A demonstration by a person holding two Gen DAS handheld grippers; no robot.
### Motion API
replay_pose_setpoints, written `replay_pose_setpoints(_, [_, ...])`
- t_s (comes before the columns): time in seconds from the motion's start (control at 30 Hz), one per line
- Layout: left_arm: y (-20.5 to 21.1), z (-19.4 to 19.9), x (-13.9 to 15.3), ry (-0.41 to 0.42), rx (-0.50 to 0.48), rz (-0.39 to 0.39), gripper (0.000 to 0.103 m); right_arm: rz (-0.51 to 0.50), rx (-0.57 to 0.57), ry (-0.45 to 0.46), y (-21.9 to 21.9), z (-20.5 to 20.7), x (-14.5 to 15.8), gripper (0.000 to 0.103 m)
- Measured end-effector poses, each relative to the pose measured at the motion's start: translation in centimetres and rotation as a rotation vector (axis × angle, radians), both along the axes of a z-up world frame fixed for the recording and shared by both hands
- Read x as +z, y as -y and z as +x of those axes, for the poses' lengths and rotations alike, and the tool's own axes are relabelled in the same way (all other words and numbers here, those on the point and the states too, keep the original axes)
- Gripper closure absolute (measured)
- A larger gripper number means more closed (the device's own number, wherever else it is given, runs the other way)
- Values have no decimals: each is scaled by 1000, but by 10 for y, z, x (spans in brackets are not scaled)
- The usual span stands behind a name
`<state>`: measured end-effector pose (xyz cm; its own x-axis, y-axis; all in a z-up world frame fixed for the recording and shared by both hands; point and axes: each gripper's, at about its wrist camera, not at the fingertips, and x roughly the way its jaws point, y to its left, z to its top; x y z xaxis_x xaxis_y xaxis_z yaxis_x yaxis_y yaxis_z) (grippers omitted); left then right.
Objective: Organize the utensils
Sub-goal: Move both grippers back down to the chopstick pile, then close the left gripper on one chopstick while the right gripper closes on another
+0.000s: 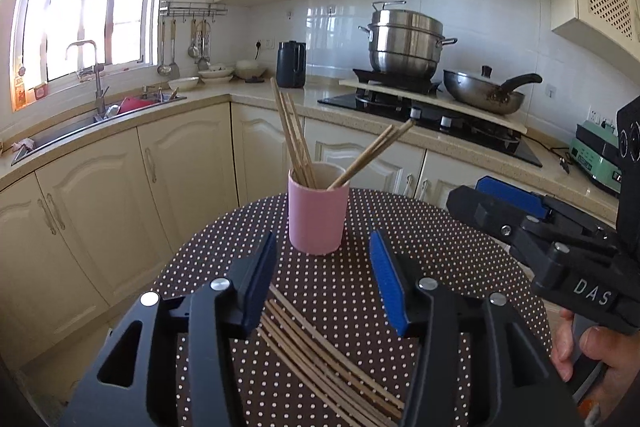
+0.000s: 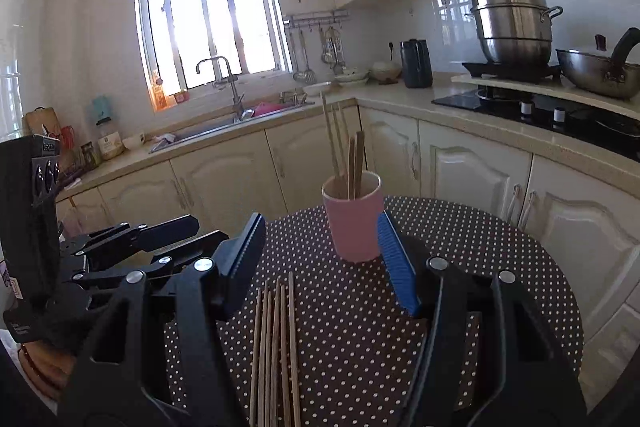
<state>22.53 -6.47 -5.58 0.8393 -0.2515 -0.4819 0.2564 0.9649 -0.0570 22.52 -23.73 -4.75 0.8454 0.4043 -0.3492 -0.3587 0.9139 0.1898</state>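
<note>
A round polka-dot table point(image 1: 440, 247) stands amid kitchen cabinets point(image 1: 180, 163); loose chopsticks point(image 1: 320, 359) lie before the pink cup point(image 1: 316, 215). Both the left gripper point(image 1: 324, 279) and the right gripper point(image 2: 324, 267) gape, empty.

I see the pink cup point(image 1: 316, 217) as matt, smooth plastic or ceramic; I cannot tell which. The chopsticks point(image 1: 332, 359) lying loose look like pale, unvarnished wood, as do the chopsticks in the cup point(image 1: 294, 137). The desk point(image 1: 460, 259) wears a brown, white-dotted cloth with a dull finish. My left hand-held gripper point(image 1: 324, 283) is matt black plastic with ribbed blue pads and shiny metal pins. The steamer pot point(image 1: 404, 43) is polished steel.
</note>
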Motion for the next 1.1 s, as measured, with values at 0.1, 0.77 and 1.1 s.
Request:
replay_pose_setpoints(0.1, [-6, 1, -15, -66, 3, 2, 54, -28, -1, -44, -9, -1, -13, 45])
replay_pose_setpoints(0.77, [-31, 47, -124, -571, 79, 17, 54, -181, 14, -461, -41, 30, -98, 45])
replay_pose_setpoints(1.1, [-21, 49, -131, -579, 105, 89, 54, -167, 30, -514, -37, 34, -113, 45])
